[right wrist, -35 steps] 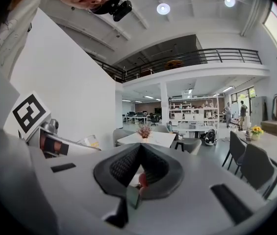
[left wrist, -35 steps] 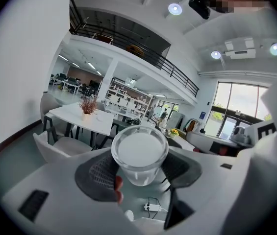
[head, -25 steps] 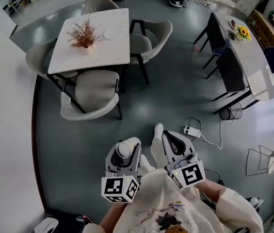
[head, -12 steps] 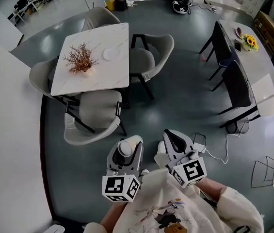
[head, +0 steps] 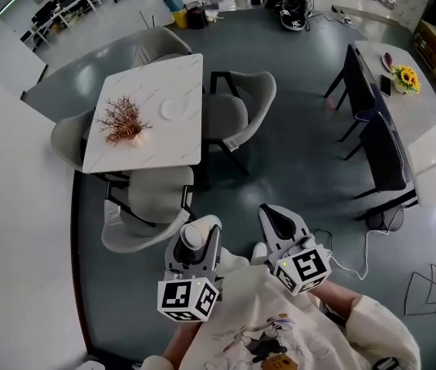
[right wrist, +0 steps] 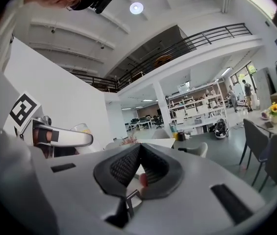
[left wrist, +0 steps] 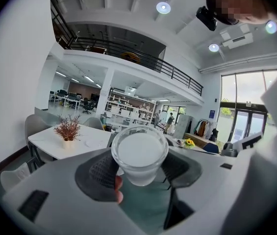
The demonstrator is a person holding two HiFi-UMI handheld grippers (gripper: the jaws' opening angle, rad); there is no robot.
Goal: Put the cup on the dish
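- You're gripping the cup [left wrist: 139, 153] in the left gripper [left wrist: 138, 169]: its two jaws are pressing on the cup's sides, one on each, with the open mouth facing the camera.
- In the head view the left gripper [head: 195, 243] is hovering over the grey floor [head: 295, 160], well short of the table [head: 136, 149], with the cup [head: 194, 236] showing white at its tip.
- Your right gripper [right wrist: 139, 166] is carrying nothing; its jaws are sitting together, the tips meeting.
- In the head view the right gripper [head: 277, 223] is hanging just beside the left one, level with it and over the floor too.
- The dish [head: 175, 108] is lying on the white table, near the right long edge and towards the far end, well apart from the cup.
- A dried reddish plant [head: 121, 122] is standing on the same table, closer to the left edge and beside the dish, not touching it.
- Grey chairs [head: 234, 112] are ringing the table, one on each side.
- From the left gripper view the table [left wrist: 87, 140] and plant [left wrist: 68, 130] are showing to the left, behind the cup.
- A second long table [head: 426, 141] is running along the right, with sunflowers [head: 407, 78] on it.
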